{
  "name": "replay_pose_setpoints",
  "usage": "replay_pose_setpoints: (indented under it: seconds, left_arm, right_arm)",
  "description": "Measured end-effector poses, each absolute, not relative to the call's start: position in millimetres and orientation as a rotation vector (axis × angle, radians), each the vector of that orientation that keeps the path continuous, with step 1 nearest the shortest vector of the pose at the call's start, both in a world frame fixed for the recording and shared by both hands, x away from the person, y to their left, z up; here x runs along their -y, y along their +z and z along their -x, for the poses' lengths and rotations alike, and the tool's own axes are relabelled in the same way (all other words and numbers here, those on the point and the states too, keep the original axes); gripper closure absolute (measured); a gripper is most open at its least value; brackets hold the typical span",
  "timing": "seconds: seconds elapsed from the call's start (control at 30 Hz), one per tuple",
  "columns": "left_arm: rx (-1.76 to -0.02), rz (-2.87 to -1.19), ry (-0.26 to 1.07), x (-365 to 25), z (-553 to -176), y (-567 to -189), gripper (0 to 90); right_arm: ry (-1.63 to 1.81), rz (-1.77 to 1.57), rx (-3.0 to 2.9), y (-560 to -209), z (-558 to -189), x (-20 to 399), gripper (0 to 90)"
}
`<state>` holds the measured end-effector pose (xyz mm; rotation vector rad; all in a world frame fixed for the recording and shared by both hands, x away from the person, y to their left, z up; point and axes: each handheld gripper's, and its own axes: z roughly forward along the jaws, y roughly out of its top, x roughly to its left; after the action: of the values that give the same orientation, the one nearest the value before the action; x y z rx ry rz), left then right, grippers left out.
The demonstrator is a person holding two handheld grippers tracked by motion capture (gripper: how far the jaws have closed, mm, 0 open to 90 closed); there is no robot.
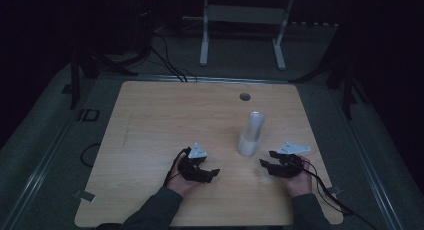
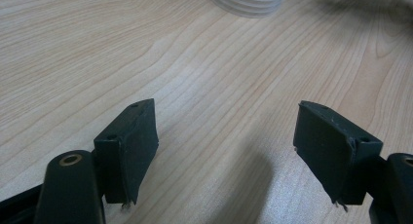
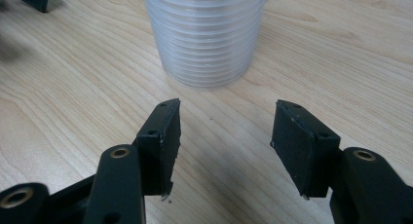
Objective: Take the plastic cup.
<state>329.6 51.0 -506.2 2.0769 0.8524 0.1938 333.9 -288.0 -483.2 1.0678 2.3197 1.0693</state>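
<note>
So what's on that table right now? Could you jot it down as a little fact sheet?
surface: wooden table with a small round hole near the far edge
main item: stack of clear plastic cups, standing upside down on its rims
left gripper: jaws open, nothing between them, pointing toward the stack
right gripper: jaws open, empty, close to the stack but not touching
background: white metal frame on the floor behind the table

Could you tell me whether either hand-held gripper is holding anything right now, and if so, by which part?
Nothing is held. The left hand-held gripper and the right hand-held gripper both stand open, short of the stack of clear cups.
</note>
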Motion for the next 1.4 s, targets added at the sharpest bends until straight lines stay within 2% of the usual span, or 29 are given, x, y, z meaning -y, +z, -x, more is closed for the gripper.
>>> replay_pose_setpoints:
  seconds: [0.37, 0.77, 1.07, 1.4]
  left_arm:
    - [-0.838, -2.067, 0.185, -50, -329, -505, 25.1]
    - [-0.78, -2.065, 0.216, -37, -339, -489, 25.3]
    - [-0.662, -2.065, 0.276, -7, -357, -463, 25.2]
    - [-0.598, -2.049, 0.31, 23, -370, -455, 21.8]
  right_arm:
    - [1.095, -1.059, -2.307, -479, -330, 285, 46.1]
    - [1.111, -1.018, -2.27, -464, -332, 280, 40.6]
    - [1.153, -0.956, -2.243, -438, -334, 276, 40.1]
    - [1.242, -0.921, -2.196, -410, -339, 281, 43.4]
